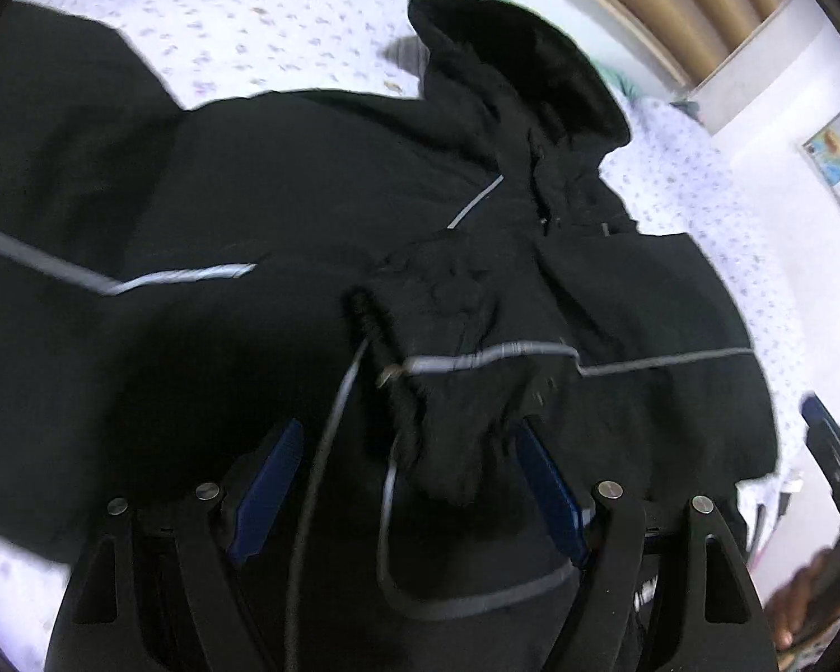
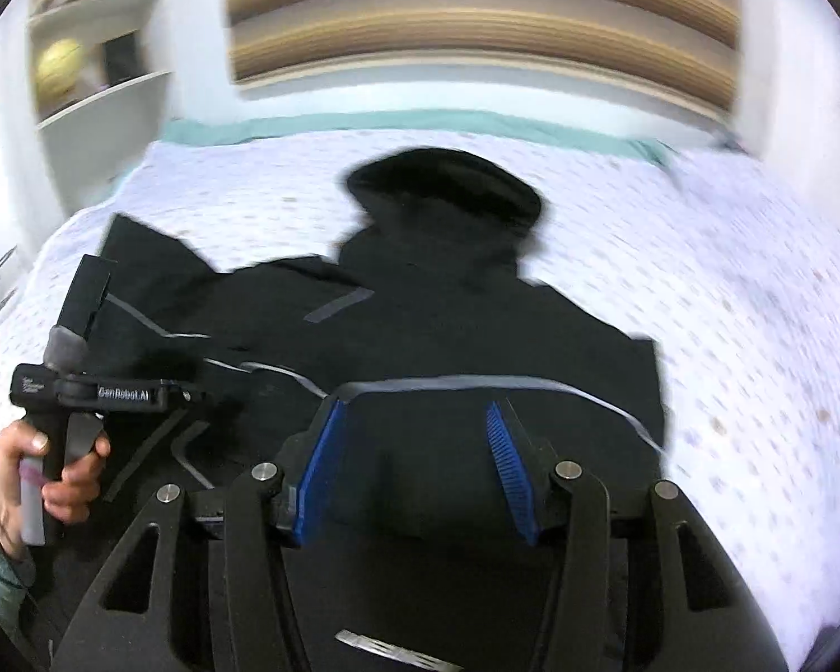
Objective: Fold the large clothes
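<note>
A large black hooded jacket (image 1: pixel 308 179) with grey reflective stripes lies spread on the bed; it also shows in the right wrist view (image 2: pixel 465 336), hood pointing away. My left gripper (image 1: pixel 406 431) is open, its blue pads wide apart just above the jacket, with a bunched sleeve cuff (image 1: pixel 453 392) lying between them, not pinched. My right gripper (image 2: pixel 414 420) is open too, hovering over the jacket's near part. The left gripper's body (image 2: pixel 95 386), held by a hand, shows at the left of the right wrist view.
The bed (image 2: pixel 728 308) has a white sheet with small purple print and a teal border at the far edge. A striped wooden headboard (image 2: pixel 476 17) and white shelves (image 2: pixel 95 56) stand behind it. A white wall (image 1: pixel 784 129) lies to the right.
</note>
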Motion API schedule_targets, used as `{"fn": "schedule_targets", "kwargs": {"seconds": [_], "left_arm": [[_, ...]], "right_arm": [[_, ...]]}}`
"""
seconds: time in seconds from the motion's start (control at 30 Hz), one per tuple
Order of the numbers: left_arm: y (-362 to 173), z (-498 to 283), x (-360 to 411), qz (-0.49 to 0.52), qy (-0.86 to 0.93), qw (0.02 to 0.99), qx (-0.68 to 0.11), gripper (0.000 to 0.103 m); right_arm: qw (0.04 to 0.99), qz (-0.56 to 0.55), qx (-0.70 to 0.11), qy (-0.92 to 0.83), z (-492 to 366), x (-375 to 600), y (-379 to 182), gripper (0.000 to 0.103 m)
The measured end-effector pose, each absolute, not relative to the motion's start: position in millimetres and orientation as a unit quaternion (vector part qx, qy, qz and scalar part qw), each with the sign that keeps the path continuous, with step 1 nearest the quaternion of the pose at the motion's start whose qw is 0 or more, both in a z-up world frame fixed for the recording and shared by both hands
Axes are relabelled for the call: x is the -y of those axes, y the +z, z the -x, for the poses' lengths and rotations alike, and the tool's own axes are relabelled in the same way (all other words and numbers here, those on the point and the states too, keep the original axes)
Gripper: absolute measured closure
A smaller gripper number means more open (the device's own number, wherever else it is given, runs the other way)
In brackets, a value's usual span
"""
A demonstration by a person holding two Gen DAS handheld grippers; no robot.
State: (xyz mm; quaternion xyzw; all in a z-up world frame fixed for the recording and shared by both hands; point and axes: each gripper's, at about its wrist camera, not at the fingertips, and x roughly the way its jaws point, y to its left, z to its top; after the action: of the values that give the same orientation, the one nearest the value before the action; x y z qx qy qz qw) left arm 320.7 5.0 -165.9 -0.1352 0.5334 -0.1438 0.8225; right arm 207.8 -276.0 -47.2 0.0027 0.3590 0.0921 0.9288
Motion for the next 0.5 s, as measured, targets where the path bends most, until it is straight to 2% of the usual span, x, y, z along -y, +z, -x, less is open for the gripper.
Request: {"fn": "schedule_targets", "kwargs": {"seconds": [0.03, 0.07, 0.13, 0.33, 0.4, 0.5], "left_arm": [[-166.4, -324.1, 1.8, 0.118, -0.129, 0.830, -0.529, 0.043], [-165.2, -325.9, 6.1, 0.100, -0.121, 0.838, -0.522, 0.061], [-154.7, -326.1, 7.0, 0.087, -0.124, 0.851, -0.504, 0.078], [-97.5, -314.9, -55.0, 0.144, -0.142, 0.884, -0.421, 0.081], [-101.4, -317.1, -77.1, 0.149, -0.140, 0.876, -0.437, 0.081], [-139.3, -325.8, -95.2, 0.130, -0.105, 0.847, -0.504, 0.080]], "right_arm": [[0.928, -0.006, -0.364, 0.081, -210.2, 286.3, -52.5, 0.048], [0.926, -0.011, -0.371, 0.064, -211.0, 297.7, -57.8, 0.048], [0.923, -0.021, -0.382, 0.040, -214.0, 317.1, -65.9, 0.048], [0.905, -0.049, -0.423, 0.003, -243.7, 346.0, -92.8, 0.047], [0.894, -0.057, -0.445, 0.013, -254.4, 344.0, -108.5, 0.047], [0.879, -0.035, -0.475, 0.028, -272.0, 318.4, -140.7, 0.047]]}}
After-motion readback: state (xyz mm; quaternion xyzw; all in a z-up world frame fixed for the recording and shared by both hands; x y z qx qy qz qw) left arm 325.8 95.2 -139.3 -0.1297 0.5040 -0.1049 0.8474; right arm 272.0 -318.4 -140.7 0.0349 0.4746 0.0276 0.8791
